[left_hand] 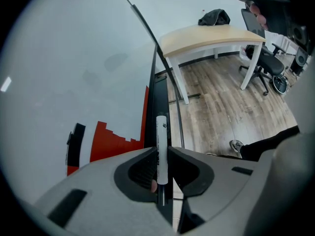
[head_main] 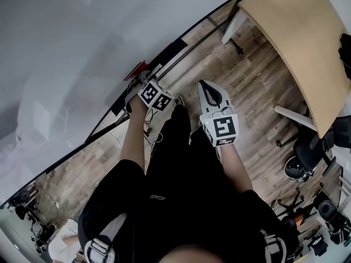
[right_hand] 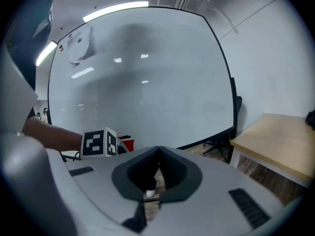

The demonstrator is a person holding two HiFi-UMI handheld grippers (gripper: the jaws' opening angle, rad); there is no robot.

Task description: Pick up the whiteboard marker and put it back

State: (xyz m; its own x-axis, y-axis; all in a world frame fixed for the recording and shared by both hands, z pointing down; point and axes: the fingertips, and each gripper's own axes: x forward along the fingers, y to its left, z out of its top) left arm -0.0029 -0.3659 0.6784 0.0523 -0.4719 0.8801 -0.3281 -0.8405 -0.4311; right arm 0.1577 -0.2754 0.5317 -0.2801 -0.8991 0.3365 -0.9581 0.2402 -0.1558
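Observation:
The whiteboard marker (left_hand: 161, 132), a white barrel with dark print, stands between the jaws of my left gripper (left_hand: 162, 151), which is shut on it. Its tip points along the black tray (left_hand: 160, 95) at the whiteboard's (head_main: 82, 48) lower edge. In the head view my left gripper (head_main: 143, 82) reaches down to that ledge beside a red patch (head_main: 137, 69). My right gripper (head_main: 204, 85) hangs a little to the right over the floor, shut with nothing in it. In the right gripper view its jaws (right_hand: 158, 149) meet at the tips, and the left gripper's marker cube (right_hand: 100, 142) shows at the left.
A curved wooden table (head_main: 296, 43) on white legs stands to the right, with office chairs (head_main: 307, 152) beyond it. The whiteboard's stand bars (head_main: 219, 29) run along the wood floor. The person's legs and shoe (head_main: 179, 99) are below the grippers.

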